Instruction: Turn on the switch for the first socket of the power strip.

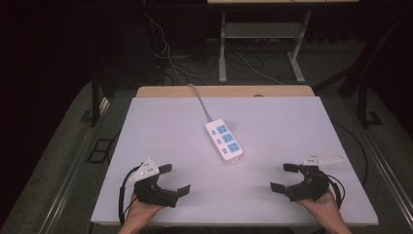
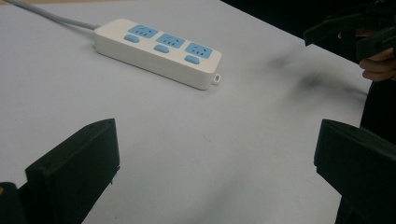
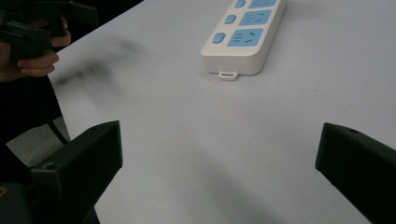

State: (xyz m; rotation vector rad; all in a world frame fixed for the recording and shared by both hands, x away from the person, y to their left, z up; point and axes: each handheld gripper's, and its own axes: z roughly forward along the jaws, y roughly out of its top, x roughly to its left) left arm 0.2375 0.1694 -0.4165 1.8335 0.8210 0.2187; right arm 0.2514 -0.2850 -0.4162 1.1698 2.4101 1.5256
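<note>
Power strip [image 1: 224, 140], white with three blue sockets and blue switches, lies flat mid-desk [image 1: 160, 122], its grey cord trailing to the far edge. Left gripper [image 1: 174, 179] and right gripper [image 1: 284, 177] flank it near the front edge, fingers wide apart, holding nothing.

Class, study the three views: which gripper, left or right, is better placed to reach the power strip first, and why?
Roughly even. The left gripper and right gripper both stand open and empty on either side of the power strip. Its tab end points toward the right gripper, a slight edge there.
</note>
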